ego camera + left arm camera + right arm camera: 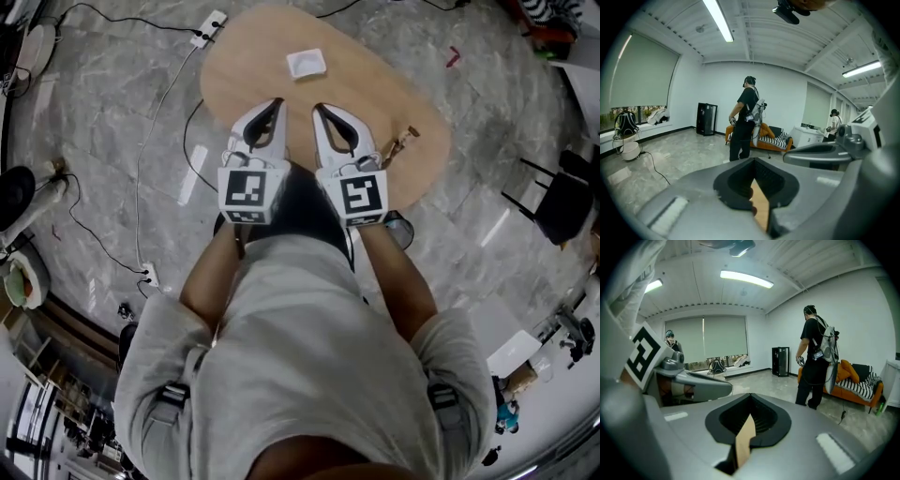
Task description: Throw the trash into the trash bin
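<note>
I hold both tools over the near half of the wooden table [244, 66]. The left gripper [277, 103] and the right gripper [320, 109] each have their jaws pressed together on nothing. The trash [405, 142], a small crumpled brown scrap with pale bits, lies at the table's right edge, near the right gripper. A white square piece [307, 64] sits at the table's far end.

Bare lab room; floor cables [657, 169], sofa [771, 140]
</note>
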Demonstrator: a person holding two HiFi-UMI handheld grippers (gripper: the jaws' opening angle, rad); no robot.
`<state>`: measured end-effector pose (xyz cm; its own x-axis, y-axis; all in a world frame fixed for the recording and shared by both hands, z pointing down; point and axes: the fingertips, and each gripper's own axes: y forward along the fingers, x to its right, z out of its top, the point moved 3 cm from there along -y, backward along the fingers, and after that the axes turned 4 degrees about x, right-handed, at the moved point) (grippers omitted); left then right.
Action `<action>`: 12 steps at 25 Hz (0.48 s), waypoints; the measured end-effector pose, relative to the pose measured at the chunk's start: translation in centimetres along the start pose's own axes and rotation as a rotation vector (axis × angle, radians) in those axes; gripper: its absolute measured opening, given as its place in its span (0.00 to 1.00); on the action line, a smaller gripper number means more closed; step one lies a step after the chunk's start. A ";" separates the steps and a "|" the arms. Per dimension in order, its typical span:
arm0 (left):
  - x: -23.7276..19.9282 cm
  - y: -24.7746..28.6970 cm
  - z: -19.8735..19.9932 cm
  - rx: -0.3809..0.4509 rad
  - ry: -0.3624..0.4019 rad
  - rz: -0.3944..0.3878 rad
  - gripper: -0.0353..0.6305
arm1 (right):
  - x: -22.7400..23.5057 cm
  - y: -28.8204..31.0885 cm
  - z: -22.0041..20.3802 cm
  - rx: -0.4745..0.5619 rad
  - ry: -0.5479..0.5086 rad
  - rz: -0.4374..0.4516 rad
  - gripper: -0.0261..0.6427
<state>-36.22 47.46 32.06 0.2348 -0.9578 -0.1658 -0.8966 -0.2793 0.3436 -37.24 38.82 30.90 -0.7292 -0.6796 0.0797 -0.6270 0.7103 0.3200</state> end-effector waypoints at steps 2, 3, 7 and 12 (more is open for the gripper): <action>-0.9 1.0 -1.2 -0.027 -0.006 -0.002 0.08 | 0.7 0.8 -2.0 -0.041 0.017 -0.007 0.05; -1.5 1.6 -1.9 -0.037 -0.009 -0.005 0.08 | 1.1 1.5 -2.9 -0.055 0.022 -0.009 0.05; -3.8 3.8 -6.2 -0.104 -0.038 0.002 0.08 | 1.8 4.2 -6.7 -0.106 0.057 -0.011 0.05; -6.5 8.1 -9.8 -0.147 -0.048 0.002 0.08 | 3.7 8.5 -10.2 -0.145 0.124 -0.033 0.05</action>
<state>-41.32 50.72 44.97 0.2121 -0.9550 -0.2076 -0.8316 -0.2879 0.4749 -42.47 40.46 43.57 -0.6639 -0.7258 0.1802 -0.5972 0.6596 0.4564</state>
